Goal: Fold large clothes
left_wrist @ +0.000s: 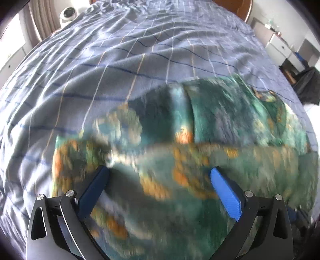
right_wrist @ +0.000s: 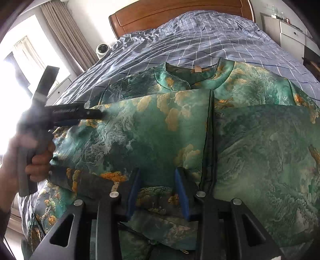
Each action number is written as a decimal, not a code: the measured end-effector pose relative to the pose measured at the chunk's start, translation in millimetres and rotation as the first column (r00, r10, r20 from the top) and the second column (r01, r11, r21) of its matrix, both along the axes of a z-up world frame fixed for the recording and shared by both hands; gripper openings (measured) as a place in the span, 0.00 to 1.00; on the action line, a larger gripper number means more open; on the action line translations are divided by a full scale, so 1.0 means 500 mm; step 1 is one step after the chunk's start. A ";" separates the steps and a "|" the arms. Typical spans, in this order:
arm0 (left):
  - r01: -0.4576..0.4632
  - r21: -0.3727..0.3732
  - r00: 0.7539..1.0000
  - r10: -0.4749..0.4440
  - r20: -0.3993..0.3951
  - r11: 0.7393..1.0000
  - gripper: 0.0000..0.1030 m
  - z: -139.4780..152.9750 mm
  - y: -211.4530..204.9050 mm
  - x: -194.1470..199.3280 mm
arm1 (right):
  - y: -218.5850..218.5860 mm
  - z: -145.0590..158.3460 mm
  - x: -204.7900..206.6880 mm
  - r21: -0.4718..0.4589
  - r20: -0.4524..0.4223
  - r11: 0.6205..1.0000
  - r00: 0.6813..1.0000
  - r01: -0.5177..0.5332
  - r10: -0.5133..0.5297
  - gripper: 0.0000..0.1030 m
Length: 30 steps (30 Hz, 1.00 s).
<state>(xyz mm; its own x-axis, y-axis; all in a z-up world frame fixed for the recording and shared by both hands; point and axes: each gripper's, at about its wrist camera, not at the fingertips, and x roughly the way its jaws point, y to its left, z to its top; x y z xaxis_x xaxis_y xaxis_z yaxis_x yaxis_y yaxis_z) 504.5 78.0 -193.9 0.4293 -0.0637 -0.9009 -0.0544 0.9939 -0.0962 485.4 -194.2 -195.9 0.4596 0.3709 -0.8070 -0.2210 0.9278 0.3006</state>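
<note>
- My left gripper [left_wrist: 160, 176] has its blue fingers [left_wrist: 226, 192] spread wide, with the green dress [left_wrist: 220, 112] filling the gap between them; the cloth there is blurred, so I cannot tell if the pads touch it.
- From my right side, that same left gripper [right_wrist: 100, 114] sits at the left corner of the folded panel, my hand [right_wrist: 38, 160] around its handle.
- My right gripper [right_wrist: 158, 192] has its fingers [right_wrist: 181, 192] set narrower, with a fold of fabric lying between them; the pads are not pressed onto it.
- The dress lies flat on the bed [right_wrist: 200, 40], collar towards the wooden headboard [right_wrist: 180, 14], lower part folded up over the body.
- The fabric is glossy, satin-like, printed in greens with orange-gold clouds and dark piping along a centre seam.
- The bed cover is grey-blue, checked with thin pale and dark lines, and wrinkled.
</note>
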 end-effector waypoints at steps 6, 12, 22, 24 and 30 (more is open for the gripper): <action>0.103 0.093 0.994 -0.106 0.026 0.990 0.97 0.012 -0.041 -0.143 | 0.003 0.001 -0.001 -0.012 -0.003 1.000 1.000 0.018 -0.019 0.34; 0.178 0.077 0.984 -0.180 0.011 0.981 0.97 0.041 -0.061 -0.279 | 0.008 0.036 -0.023 -0.061 -0.006 0.997 0.999 0.049 -0.049 0.36; 0.184 0.062 0.972 -0.191 0.137 0.981 0.97 0.109 -0.075 -0.546 | -0.048 0.182 -0.211 -0.150 0.128 0.987 0.991 0.056 -0.037 0.65; 0.168 0.056 0.974 -0.174 0.144 0.984 0.97 0.108 -0.079 -0.578 | -0.077 0.203 -0.264 -0.189 0.175 0.979 0.984 0.079 -0.045 0.65; 0.157 0.027 0.979 -0.159 0.131 0.987 0.97 0.093 -0.090 -0.648 | -0.160 0.216 -0.378 -0.254 0.196 0.955 0.975 0.153 -0.104 0.66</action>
